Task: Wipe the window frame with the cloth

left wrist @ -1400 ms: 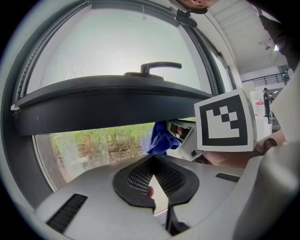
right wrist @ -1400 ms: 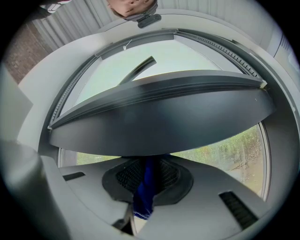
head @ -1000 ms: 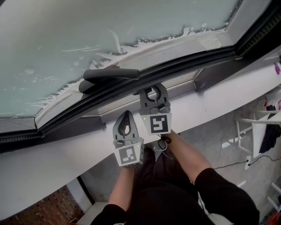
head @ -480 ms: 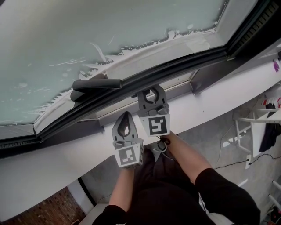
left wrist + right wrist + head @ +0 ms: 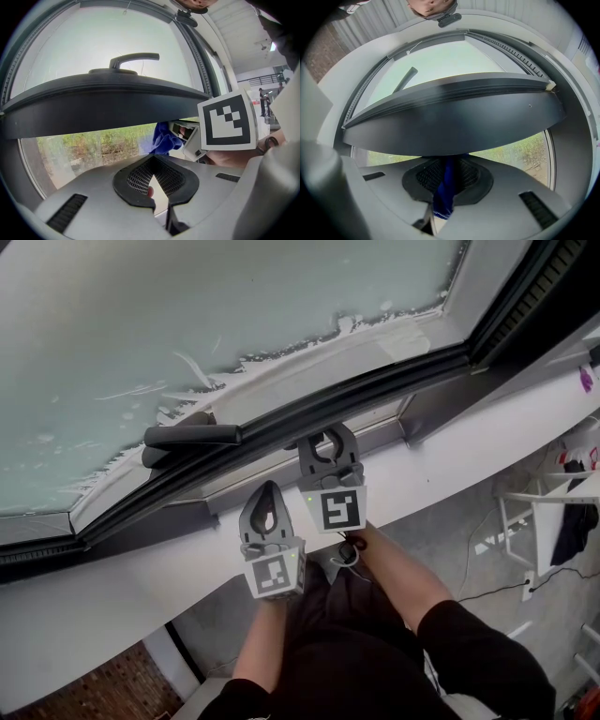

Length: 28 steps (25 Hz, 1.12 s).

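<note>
The dark window frame runs aslant across the head view, under frosted glass. My right gripper is shut on a blue cloth, with its tips up against the frame's lower edge. From the left gripper view the cloth shows as a blue bunch just under the dark frame. That frame fills the middle of the right gripper view, close ahead. My left gripper is shut on nothing and sits lower, over the white sill, left of the right one.
A dark window handle juts from the frame left of both grippers. White residue lines the glass's lower edge. The white sill runs below the frame. A white rack stands on the floor at right.
My right gripper, with the cloth, has slid rightward along the frame, away from the handle. The left gripper has followed beside it. Both stay shut.
</note>
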Each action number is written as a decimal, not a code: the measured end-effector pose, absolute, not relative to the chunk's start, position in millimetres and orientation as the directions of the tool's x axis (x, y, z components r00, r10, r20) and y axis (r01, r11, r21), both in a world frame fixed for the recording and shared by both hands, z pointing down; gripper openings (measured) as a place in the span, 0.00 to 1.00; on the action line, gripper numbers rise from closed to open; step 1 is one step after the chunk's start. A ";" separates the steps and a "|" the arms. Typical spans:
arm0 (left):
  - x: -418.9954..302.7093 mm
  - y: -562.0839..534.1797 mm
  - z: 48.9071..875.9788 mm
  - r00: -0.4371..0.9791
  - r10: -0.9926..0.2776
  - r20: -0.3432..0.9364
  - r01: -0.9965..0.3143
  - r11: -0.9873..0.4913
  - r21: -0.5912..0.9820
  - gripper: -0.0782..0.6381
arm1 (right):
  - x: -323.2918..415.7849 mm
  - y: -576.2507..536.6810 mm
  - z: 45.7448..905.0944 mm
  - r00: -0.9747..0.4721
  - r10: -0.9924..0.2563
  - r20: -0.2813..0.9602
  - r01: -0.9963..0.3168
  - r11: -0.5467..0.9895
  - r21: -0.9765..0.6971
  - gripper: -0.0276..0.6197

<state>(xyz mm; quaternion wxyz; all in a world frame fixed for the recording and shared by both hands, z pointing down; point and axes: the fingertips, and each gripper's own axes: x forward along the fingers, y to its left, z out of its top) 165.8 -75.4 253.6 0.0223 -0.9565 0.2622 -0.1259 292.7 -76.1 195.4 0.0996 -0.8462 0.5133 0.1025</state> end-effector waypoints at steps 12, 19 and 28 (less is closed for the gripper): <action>186.8 -63.5 255.0 0.840 -0.493 0.227 -0.483 -0.869 -0.103 0.12 | 316.3 -60.5 197.8 0.467 -0.843 -0.265 -0.881 -0.470 -0.057 0.09; 198.3 -58.4 254.9 0.843 -0.488 0.228 -0.478 -0.873 -0.101 0.12 | 326.6 -53.5 197.7 0.473 -0.838 -0.272 -0.877 -0.478 -0.053 0.09; 207.4 -56.6 253.8 0.841 -0.491 0.228 -0.482 -0.871 -0.098 0.12 | 336.8 -47.2 199.0 0.471 -0.843 -0.259 -0.877 -0.478 -0.042 0.09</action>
